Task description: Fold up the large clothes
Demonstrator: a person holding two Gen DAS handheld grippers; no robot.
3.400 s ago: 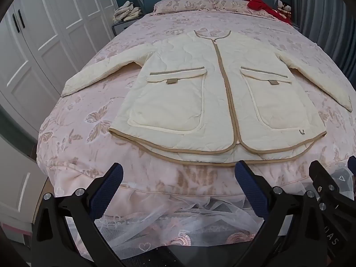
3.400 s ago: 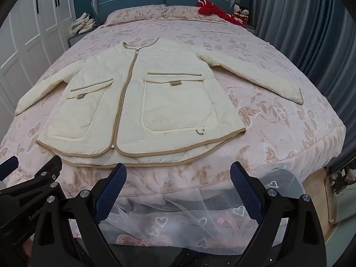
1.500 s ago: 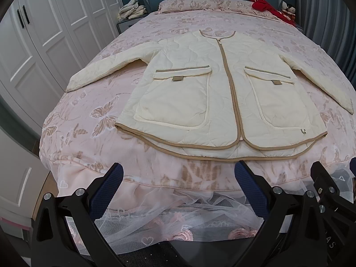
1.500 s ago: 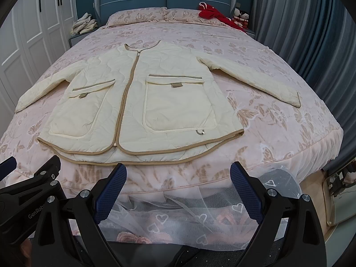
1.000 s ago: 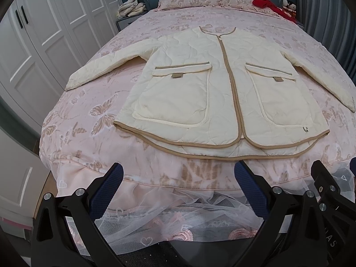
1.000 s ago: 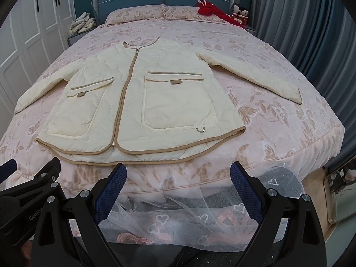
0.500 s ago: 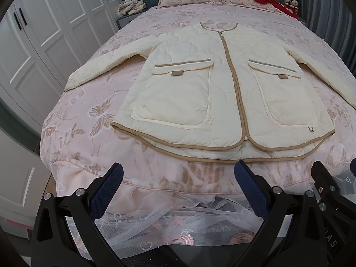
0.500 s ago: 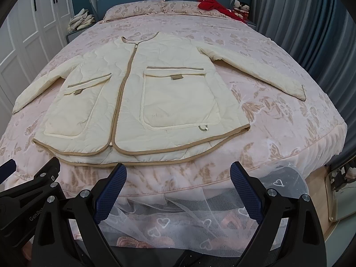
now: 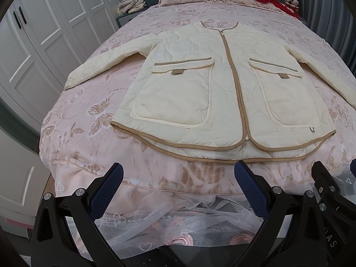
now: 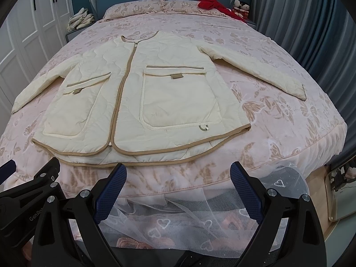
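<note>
A cream quilted jacket (image 9: 222,93) (image 10: 138,98) with tan trim and two big front pockets lies flat, zipped, on the pink bed, both sleeves spread out. Its hem runs near the foot edge of the bed. My left gripper (image 9: 178,175) hovers open just short of the hem, around the hem's middle. My right gripper (image 10: 178,173) is likewise open, below the hem on the jacket's right half. Neither touches the fabric. Part of the other gripper shows at the side of each view.
The pink butterfly bedspread (image 9: 93,115) (image 10: 289,115) covers the whole bed, with a lace skirt (image 10: 178,218) hanging at the foot. Pillows (image 10: 138,7) and a red item (image 10: 211,4) lie at the headboard. White wardrobe doors (image 9: 33,51) stand left, grey curtains (image 10: 311,26) right.
Both grippers have drifted a little closer to the bed and the jacket's hem. The jacket has not moved; both grippers stay open.
</note>
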